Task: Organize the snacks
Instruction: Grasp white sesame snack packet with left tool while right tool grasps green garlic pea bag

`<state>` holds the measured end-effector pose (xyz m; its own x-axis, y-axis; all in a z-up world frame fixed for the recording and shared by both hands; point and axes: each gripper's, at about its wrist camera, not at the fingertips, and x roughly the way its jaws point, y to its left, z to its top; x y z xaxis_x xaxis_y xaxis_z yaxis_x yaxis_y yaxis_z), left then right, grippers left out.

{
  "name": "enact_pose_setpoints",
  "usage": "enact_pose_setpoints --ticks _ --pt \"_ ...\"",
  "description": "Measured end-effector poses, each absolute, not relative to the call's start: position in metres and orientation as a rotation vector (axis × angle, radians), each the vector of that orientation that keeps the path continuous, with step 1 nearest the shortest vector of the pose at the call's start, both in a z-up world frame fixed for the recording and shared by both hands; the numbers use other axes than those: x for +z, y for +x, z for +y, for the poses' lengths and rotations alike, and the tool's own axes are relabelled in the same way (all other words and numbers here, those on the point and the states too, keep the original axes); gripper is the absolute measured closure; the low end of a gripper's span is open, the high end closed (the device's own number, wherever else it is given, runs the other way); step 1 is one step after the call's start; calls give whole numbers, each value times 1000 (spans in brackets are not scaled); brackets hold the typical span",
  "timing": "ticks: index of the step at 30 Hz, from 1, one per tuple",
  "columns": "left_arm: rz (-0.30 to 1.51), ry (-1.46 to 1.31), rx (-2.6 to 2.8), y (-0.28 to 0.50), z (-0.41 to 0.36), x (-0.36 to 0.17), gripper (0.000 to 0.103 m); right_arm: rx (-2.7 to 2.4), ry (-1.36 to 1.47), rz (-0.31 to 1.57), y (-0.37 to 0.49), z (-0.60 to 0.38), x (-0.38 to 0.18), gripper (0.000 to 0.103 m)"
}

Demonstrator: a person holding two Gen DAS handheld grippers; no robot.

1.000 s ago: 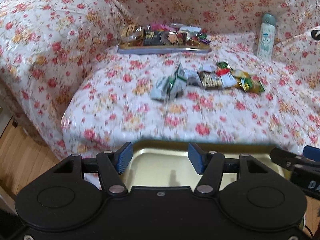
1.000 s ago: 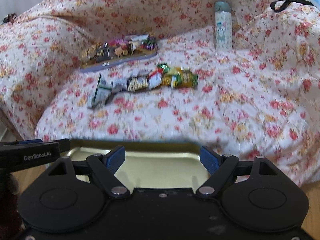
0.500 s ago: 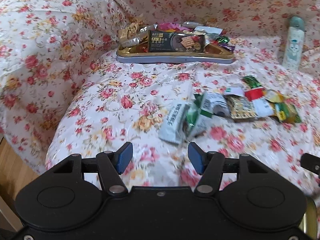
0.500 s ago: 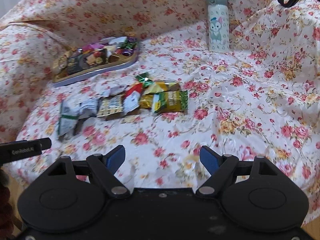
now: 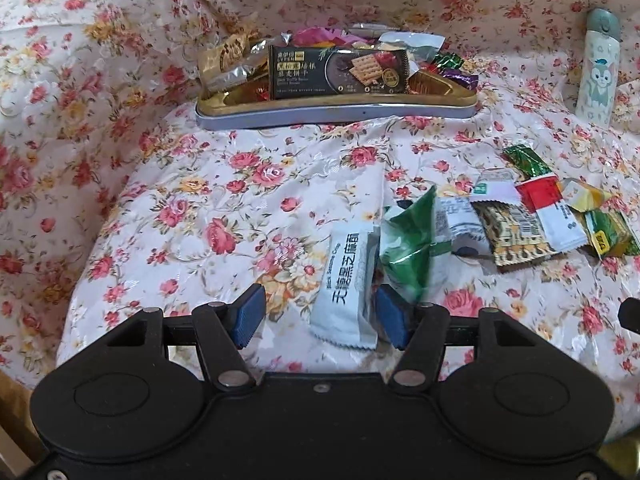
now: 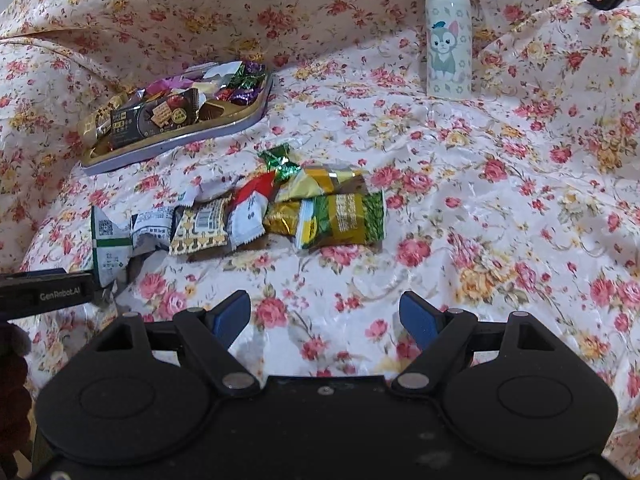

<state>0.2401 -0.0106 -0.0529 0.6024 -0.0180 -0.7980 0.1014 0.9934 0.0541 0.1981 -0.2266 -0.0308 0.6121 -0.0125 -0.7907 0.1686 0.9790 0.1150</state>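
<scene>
Left wrist view | left gripper [image 5: 318, 318] jaws apart, empty | white sesame crisp packet [image 5: 347, 290] between them, toward 1 o'clock pad, long axis 12–6 | right gripper [image 6: 325, 318] also spread, farther | snack tray [image 5: 336, 110] at 12

Home: floral-covered sofa [image 6: 500, 208]
</scene>
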Motion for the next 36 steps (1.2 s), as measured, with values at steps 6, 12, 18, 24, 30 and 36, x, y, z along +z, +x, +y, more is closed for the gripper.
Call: enact_pose_setpoints --ticks 6,12,18,24,30,36 --pt "922 72 -89 244 -7 -58 37 -128 159 891 212 -229 -32 18" --pt "904 88 -93 242 -8 -60 36 -196 140 851 237 -241 -35 18" --pt "921 84 -94 245 -7 -59 36 -328 214 842 266 -261 -45 19" --pt "919 81 -96 244 -7 -60 36 -419 222 888 274 -274 -57 21" --pt "916 82 -98 244 -7 -60 36 -360 195 950 249 -269 -56 21" --pt "916 85 -100 244 -7 -60 36 -246 187 962 221 -254 -50 27"
